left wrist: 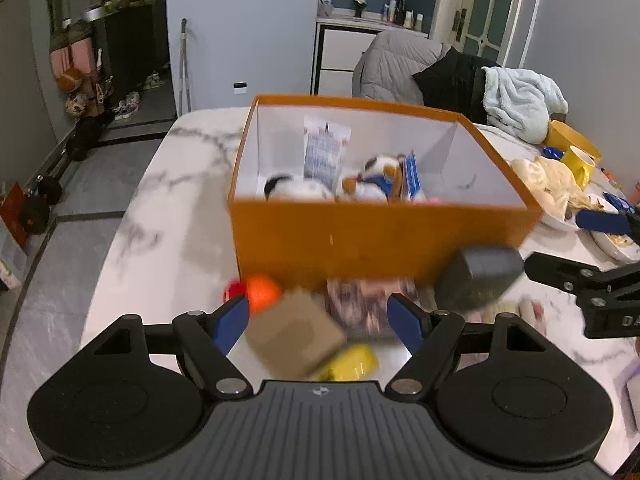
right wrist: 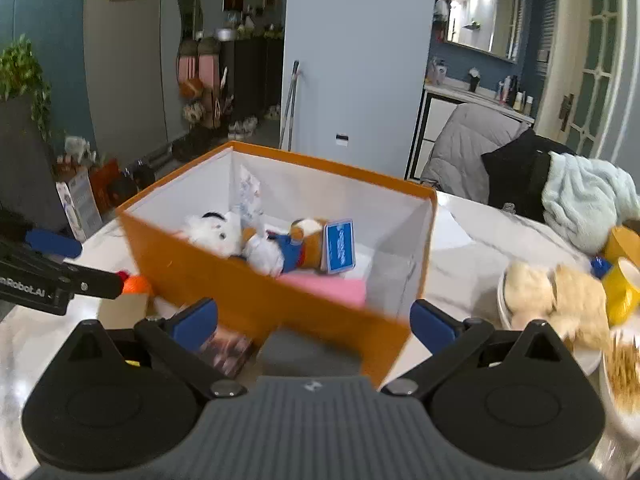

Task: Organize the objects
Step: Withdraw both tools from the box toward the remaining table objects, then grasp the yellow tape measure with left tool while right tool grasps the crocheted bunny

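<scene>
The pale blue-grey walls (right wrist: 360, 60) stand over a grey tiled floor (left wrist: 80, 200). A white marble table (left wrist: 168, 216) is near a white cabinet (left wrist: 340, 56) and a wall mirror (right wrist: 484, 20).

The brown box (left wrist: 296, 334), the yellow thing (left wrist: 354, 362) and the orange ball (left wrist: 262, 288) by the near side of the orange box (left wrist: 360, 236) are smeared with blur. The gray block (left wrist: 480, 276) is blurry too. The orange box hides the lower parts of the soft toys (left wrist: 340, 188) inside it. The picture's right edge cuts off the plate (right wrist: 616, 396).
</scene>
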Demonstrator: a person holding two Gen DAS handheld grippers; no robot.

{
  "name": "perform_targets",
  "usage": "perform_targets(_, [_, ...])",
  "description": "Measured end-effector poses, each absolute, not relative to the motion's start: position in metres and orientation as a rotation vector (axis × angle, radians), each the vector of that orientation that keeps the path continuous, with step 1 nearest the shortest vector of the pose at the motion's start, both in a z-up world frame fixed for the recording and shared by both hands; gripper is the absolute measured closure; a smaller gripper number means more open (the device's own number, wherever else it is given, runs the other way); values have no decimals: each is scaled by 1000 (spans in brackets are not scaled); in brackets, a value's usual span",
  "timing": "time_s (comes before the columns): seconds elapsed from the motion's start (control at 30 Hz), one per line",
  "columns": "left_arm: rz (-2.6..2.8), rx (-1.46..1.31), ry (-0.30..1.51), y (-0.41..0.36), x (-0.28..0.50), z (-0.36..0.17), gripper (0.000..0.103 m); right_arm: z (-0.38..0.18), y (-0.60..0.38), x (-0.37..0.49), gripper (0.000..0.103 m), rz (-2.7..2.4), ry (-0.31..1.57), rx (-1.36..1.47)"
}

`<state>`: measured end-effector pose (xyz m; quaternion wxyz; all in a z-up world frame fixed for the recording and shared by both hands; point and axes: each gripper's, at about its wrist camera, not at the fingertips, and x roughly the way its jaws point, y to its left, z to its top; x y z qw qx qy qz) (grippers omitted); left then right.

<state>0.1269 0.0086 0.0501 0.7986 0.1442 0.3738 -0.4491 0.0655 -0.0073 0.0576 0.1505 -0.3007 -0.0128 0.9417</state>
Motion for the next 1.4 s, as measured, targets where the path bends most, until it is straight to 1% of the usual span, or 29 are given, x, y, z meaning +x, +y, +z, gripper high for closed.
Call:
perform_targets(0.13, [-944,295,777,31,102,30,13,35,-17,104,1,2705,56,-831])
perform_targets(0.33, [-937,269,750,57,74,0,13,-1,-30,141,1,2664,123,-832])
perform_targets(0.57, [-948,261,769,67,70,-17,13,-17,-36,146,1,2661,49,-879])
perform_targets(0.77, [-961,232,785,66,69,-29,13,-19,-30,135,1,2697,77,-882])
perform_targets(1.0, [-998,227,758,59,76,-31,13,-24,-28,119,1,2678,11,-915])
perform_targets(1.4, [-1015,196,744,45,89,-31,13,-25,-20,108,1,2689,0,-917])
